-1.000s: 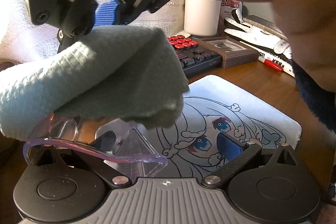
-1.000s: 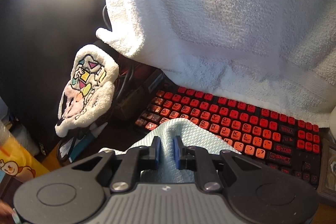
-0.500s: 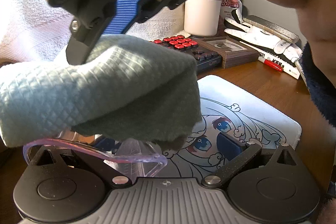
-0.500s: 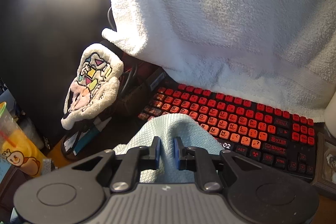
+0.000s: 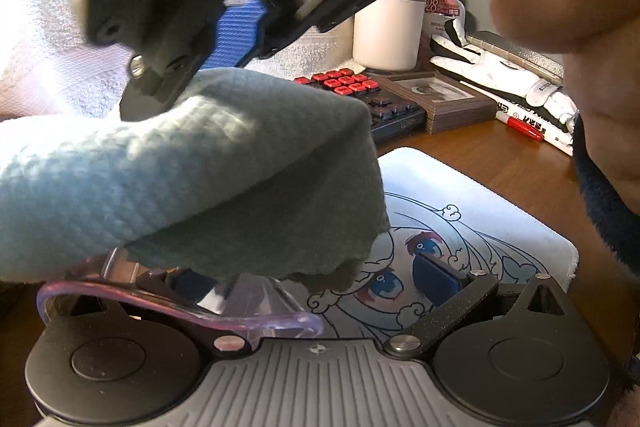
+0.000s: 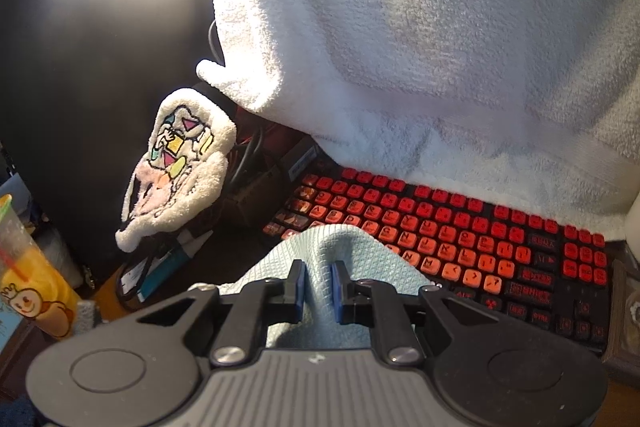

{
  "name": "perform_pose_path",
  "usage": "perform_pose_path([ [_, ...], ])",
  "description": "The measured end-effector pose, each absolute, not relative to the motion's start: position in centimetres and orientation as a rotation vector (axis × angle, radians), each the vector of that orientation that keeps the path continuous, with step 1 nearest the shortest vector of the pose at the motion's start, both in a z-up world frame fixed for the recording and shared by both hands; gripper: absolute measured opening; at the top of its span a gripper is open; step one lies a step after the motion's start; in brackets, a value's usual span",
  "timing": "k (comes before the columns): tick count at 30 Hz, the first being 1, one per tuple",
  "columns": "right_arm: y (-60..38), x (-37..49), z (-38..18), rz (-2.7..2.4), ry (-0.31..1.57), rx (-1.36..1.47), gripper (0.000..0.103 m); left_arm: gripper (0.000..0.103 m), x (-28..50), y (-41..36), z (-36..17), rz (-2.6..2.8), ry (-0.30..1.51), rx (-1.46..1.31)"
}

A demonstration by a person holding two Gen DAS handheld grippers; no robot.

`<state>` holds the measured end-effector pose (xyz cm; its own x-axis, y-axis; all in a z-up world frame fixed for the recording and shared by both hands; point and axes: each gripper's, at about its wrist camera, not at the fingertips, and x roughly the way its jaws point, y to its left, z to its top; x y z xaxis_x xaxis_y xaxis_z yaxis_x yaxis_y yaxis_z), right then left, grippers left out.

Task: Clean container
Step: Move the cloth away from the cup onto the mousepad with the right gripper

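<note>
A clear plastic container (image 5: 256, 301) with a purple-tinted rim sits low in the left wrist view, over my left gripper's left finger. My left gripper (image 5: 312, 279) has its jaws wide apart; its right finger pad (image 5: 434, 281) touches nothing. A pale blue waffle cloth (image 5: 192, 179) is bunched on top of the container and hides most of it. My right gripper (image 5: 160, 87) comes down from the upper left and is shut on the cloth. In the right wrist view the cloth (image 6: 352, 247) bulges up between that gripper's fingers (image 6: 318, 291).
A cartoon-print mouse pad (image 5: 480, 227) lies on the brown desk under the left gripper. Behind are a red-keyed keyboard (image 6: 460, 235), a white towel (image 6: 420, 47), a white jar (image 5: 388, 27), a framed picture (image 5: 436, 93), a marker (image 5: 524, 127) and a plush mitt (image 6: 176, 167). A hand (image 5: 592, 39) fills the right.
The right gripper has carried the cloth rightward and nearer over the container, which it now covers further. The left gripper and the container have stayed put.
</note>
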<state>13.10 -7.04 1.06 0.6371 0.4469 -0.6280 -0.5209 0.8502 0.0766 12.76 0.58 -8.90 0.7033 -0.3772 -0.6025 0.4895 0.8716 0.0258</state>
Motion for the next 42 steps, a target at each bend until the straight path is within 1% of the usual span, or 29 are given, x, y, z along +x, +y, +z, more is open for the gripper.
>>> perform_pose_path([
  [10,-14.0,10.8,0.6,0.454,0.667,-0.045,0.013,0.103,12.8,0.5,-9.0,-0.481,0.626,0.188],
  [18,-20.3,7.8,-2.3,0.286,0.669,-0.075,0.013,0.103,12.6,0.5,-9.0,-0.481,0.626,0.187],
  [20,-21.3,7.4,-3.0,0.27,0.686,-0.081,0.013,0.103,12.6,0.6,-9.0,-0.481,0.626,0.187],
  [28,-22.8,5.8,-3.5,0.304,0.629,-0.064,0.014,0.103,12.5,0.7,-8.9,-0.48,0.626,0.188],
  [30,-23.6,5.2,-3.0,0.339,0.611,-0.032,0.017,0.103,12.5,0.7,-8.9,-0.48,0.626,0.188],
  [31,-23.9,5.1,-3.0,0.356,0.612,-0.009,0.024,0.103,12.5,0.7,-8.9,-0.48,0.626,0.188],
  [32,-24.2,5.0,-3.1,0.372,0.614,0.013,0.034,0.103,12.5,0.7,-8.9,-0.48,0.626,0.188],
  [35,-24.8,4.8,-3.3,0.418,0.629,0.074,0.044,0.103,12.5,0.7,-8.9,-0.48,0.626,0.188],
  [42,-27.1,4.0,-3.8,0.366,0.693,0.144,0.045,0.103,12.5,0.7,-8.9,-0.48,0.626,0.187],
])
